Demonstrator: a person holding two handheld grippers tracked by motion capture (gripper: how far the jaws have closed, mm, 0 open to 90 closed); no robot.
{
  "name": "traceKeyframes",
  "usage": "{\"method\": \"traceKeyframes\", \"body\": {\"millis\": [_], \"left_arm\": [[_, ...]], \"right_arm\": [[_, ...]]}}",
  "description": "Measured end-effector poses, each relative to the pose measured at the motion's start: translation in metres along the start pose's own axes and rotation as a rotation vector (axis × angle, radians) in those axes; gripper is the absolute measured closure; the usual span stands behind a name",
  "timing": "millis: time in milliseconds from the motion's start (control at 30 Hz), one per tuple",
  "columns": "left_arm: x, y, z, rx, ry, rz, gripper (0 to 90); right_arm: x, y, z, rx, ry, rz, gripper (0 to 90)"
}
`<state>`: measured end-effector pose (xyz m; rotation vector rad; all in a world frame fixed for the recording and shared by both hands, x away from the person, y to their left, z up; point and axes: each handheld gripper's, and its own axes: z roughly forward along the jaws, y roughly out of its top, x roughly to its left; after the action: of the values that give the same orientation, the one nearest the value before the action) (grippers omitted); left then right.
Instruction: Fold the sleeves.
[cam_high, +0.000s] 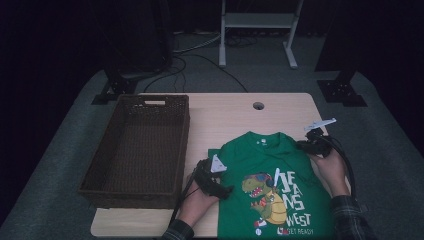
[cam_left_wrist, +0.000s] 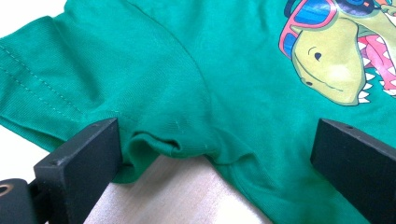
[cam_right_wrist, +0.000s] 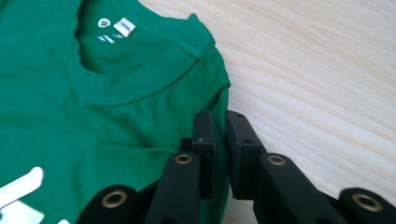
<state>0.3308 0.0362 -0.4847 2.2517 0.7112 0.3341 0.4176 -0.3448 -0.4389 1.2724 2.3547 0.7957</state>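
Green T-shirt (cam_high: 272, 180) flat on the wooden counter (cam_high: 225, 112), print up, beside the wicker basket (cam_high: 137, 150). Right gripper (cam_right_wrist: 219, 140) clenched on the shoulder edge; left gripper (cam_left_wrist: 205, 154) released, straddling the sleeve's underarm. Probably starting a fold; next, pinching that sleeve.

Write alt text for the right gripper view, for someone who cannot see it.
The right gripper, its two black jaws nearly closed, pinches the shoulder edge of a green cotton T-shirt lying on a pale wooden table. The shirt's ribbed collar with a small white label sits at upper left.
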Motion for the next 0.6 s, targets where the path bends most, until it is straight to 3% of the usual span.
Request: {"method": "traceKeyframes", "body": {"millis": [367, 600], "left_arm": [[0.000, 0.000, 0.000, -0.002, 0.000, -0.003, 1.3], [0.000, 0.000, 0.000, -0.002, 0.000, -0.003, 1.3]], "right_arm": [[-0.006, -0.012, 0.014, 0.021, -0.004, 0.032, 81.8], [-0.005, -0.011, 0.006, 0.010, -0.031, 0.045, 63.9]]}}
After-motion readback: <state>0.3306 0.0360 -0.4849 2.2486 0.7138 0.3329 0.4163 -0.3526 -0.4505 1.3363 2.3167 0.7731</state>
